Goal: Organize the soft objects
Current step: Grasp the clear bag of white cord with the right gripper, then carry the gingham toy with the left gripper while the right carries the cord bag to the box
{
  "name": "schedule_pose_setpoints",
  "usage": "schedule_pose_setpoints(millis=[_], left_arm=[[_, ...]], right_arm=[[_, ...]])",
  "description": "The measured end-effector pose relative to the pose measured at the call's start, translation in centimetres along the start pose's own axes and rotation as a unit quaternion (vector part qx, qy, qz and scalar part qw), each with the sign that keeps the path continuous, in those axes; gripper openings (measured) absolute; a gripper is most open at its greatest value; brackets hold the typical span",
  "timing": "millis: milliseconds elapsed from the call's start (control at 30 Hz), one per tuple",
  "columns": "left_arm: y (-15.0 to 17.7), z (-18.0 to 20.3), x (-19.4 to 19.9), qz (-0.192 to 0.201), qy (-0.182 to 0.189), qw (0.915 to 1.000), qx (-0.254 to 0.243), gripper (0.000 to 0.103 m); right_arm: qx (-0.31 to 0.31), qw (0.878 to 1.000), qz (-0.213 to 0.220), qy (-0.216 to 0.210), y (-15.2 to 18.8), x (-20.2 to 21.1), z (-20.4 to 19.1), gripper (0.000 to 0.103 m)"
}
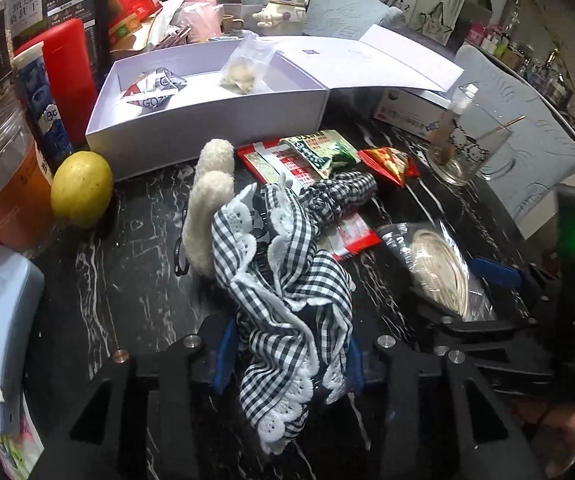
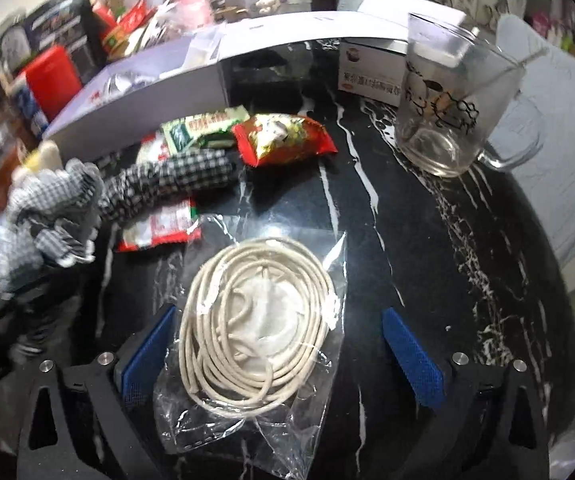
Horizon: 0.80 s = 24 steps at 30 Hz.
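The checked cloth (image 1: 287, 280) with white lace edges is clamped between the blue pads of the left tool (image 1: 287, 360). It sits in the middle of the dark worktop (image 1: 127, 300), near the camera, and its far end trails off toward the snack packets. A fluffy white toy (image 1: 211, 200) lies just behind it on the left, touching the cloth.

The right tool (image 2: 283, 352) is spread apart. A clear bag of white cord (image 2: 255, 320) lies between its pads, but the pads do not touch the bag.

The open white box (image 1: 207, 120) stands at the far side of the worktop. It looks like the place for soft things, and it already has a silver packet and a small clear bag in it.

What could go wrong? The cloth is long and floppy. If it is lifted, the loose end may drag over the red snack packet (image 1: 387, 164) and the flat packets under it and pull them along. The fluffy toy could get tugged too. The clear bag is slippery, so it may slide out of the pads as they come together.

A yellow fruit (image 1: 81, 188) sits at the near left corner of the box. A glass mug (image 2: 455, 112) stands far right. Both are close to the way to the box and could get bumped.
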<state>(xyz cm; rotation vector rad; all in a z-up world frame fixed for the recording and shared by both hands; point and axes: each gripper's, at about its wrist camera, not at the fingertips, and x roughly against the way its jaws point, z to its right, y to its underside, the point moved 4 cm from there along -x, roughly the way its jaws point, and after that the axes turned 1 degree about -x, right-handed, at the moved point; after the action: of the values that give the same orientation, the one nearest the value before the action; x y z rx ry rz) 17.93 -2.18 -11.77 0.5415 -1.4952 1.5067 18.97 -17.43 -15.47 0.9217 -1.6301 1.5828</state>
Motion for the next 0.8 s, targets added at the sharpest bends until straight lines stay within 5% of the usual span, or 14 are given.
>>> schedule_pose_setpoints(millis=[67,133,233,533,800], left_arm=[[0.2,0.0,0.2,0.0,0.001,1.0,0.001,0.043],[0.2,-0.1,0.2,-0.002,0.004,1.0,0.004,0.043],[0.5,-0.2,0.3,-0.004,0.01,0.9999,0.009,0.043],[1.1,-0.2,1.2,0.005,0.007,0.9999,0.007,0.043],[1.5,-0.3,2.6,0.02,0.007,0.9997,0.008,0.043]], right_arm=[[0.015,1.0,0.006,0.01,0.2,0.1,-0.3,0.096],[0.018,1.0,0.014,0.009,0.2,0.6,-0.3,0.067],[0.024,0.999,0.021,0.008,0.2,0.9,-0.3,0.054],[0.012,0.999,0.039,-0.02,0.5,2.4,0.4,0.037],[0.004,0.998,0.044,-0.049,1.3,3.7,-0.1,0.034]])
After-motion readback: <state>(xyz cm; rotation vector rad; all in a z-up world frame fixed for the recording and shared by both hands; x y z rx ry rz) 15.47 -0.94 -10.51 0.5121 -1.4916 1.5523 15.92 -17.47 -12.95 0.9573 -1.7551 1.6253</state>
